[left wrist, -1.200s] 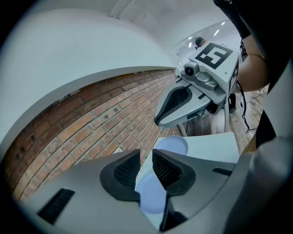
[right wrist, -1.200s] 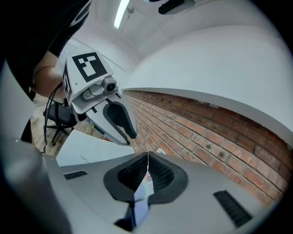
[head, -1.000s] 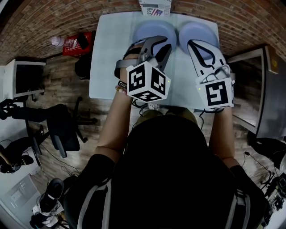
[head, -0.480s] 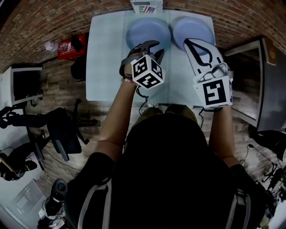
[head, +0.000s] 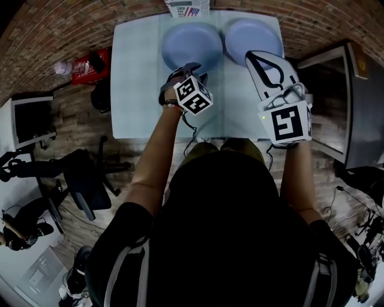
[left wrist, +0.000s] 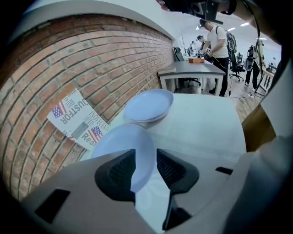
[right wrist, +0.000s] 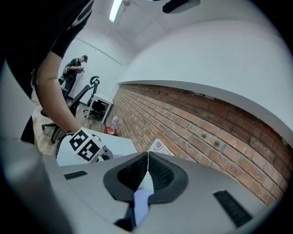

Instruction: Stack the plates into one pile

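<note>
"Where are the plates?"

"Both are on the table (head: 138, 78), side by side along the brick wall (left wrist: 91, 59) and not yet piled. The left plate (head: 192, 43) is just out from the printed box (head: 188, 9) at the wall, and the right plate (head: 252, 35) is close beside it."

"And the grippers?"

"The left gripper (left wrist: 145, 159) is at the left plate's rim farthest from the wall. Its jaws are spread and have just been opening, with the rim in the gap but unpinched. The right gripper (right wrist: 147, 159), jaws pressed together on nothing, hovers over the right plate's edge away from the wall."
</note>
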Action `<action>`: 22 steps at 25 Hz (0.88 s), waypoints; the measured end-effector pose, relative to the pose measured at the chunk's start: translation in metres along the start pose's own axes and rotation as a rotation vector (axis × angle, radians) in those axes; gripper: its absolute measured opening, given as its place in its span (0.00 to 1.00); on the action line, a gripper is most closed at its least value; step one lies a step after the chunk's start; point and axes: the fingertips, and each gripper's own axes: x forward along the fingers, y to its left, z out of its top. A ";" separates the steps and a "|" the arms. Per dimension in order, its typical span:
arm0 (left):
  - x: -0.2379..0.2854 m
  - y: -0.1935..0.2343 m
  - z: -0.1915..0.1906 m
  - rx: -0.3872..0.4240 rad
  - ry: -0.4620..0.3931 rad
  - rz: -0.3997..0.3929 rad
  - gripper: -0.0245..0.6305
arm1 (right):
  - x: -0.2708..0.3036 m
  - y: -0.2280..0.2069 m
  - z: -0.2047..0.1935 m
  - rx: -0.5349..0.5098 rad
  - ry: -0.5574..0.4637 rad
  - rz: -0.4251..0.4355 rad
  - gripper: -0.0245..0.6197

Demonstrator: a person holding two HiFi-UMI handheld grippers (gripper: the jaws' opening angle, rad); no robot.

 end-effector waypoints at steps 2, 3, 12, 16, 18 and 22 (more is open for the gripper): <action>0.008 -0.004 -0.008 0.002 0.025 -0.019 0.27 | 0.000 0.000 -0.002 0.000 0.007 0.000 0.09; 0.012 -0.005 -0.013 0.004 0.038 -0.027 0.27 | 0.000 0.000 -0.002 0.000 0.009 0.000 0.09; 0.040 -0.012 -0.043 0.045 0.119 -0.060 0.27 | -0.004 0.005 -0.010 0.006 0.035 0.002 0.09; 0.050 -0.012 -0.051 0.062 0.147 -0.072 0.27 | -0.005 0.008 -0.013 0.010 0.051 0.004 0.09; 0.055 -0.013 -0.057 0.072 0.165 -0.078 0.27 | -0.005 0.009 -0.013 0.011 0.055 0.007 0.09; 0.065 -0.014 -0.066 0.063 0.192 -0.103 0.27 | -0.003 0.010 -0.015 0.012 0.060 0.011 0.09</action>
